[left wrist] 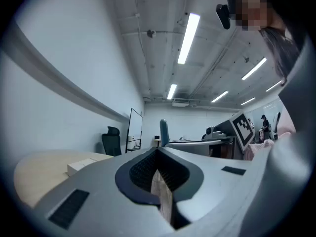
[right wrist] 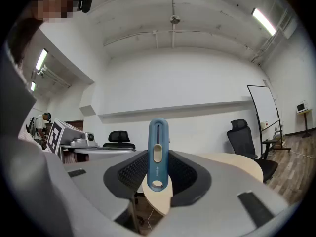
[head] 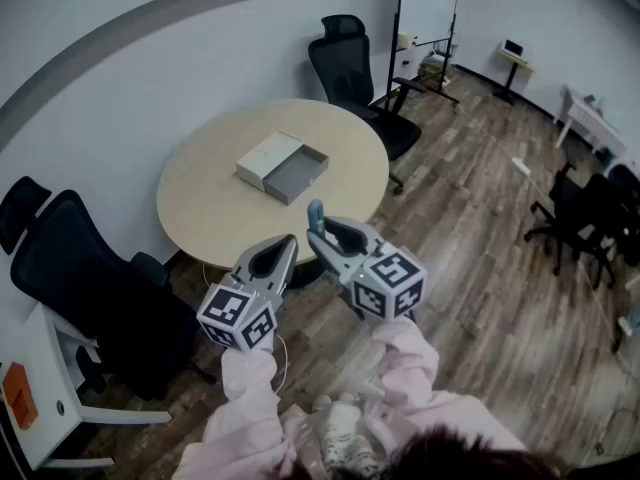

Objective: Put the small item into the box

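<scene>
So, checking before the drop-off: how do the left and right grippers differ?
The left gripper's jaws meet; the right gripper's are held apart by a blue item. The left gripper is empty; the right gripper holds that blue item upright. Both point level toward the table.

The box (head: 298,175) lies near the middle of the bench (head: 210,208), its lid (head: 266,159) touching it on the left. One chair (head: 355,73) stands behind the bench, another (head: 85,283) at its front left. At the bench's near edge are the left tongs (head: 290,240) and, to their right, the right tongs (head: 318,233) with the small item (head: 316,211) between them.
</scene>
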Action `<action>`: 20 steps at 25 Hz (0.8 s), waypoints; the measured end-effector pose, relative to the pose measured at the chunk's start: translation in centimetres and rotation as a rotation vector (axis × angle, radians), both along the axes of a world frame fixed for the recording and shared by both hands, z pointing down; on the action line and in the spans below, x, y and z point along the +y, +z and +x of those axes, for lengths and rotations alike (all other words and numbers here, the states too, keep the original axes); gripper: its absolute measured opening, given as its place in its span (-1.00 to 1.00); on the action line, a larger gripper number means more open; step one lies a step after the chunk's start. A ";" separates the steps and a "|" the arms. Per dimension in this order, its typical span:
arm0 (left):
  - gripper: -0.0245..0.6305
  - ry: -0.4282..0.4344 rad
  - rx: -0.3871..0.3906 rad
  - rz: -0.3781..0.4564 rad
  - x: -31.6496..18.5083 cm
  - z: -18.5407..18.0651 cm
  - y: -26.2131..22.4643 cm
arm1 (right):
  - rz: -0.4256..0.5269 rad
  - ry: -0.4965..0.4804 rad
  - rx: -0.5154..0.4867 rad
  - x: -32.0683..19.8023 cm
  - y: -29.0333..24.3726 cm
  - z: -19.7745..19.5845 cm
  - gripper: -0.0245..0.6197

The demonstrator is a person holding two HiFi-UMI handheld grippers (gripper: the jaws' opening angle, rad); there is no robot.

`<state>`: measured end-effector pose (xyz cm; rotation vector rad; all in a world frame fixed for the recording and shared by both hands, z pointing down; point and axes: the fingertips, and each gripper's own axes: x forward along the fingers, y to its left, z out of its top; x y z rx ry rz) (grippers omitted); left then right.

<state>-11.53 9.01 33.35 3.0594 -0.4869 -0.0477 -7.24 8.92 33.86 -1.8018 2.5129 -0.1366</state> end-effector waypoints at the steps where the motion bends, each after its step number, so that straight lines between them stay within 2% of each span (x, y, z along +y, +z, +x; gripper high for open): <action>1: -0.90 -0.001 0.000 0.000 0.1 0.0 0.0 | 0.000 0.000 0.001 0.1 0.0 0.0 -0.53; 20: -0.90 -0.003 0.007 -0.016 0.7 -0.3 0.2 | -0.016 0.008 -0.015 0.9 0.2 0.2 -0.53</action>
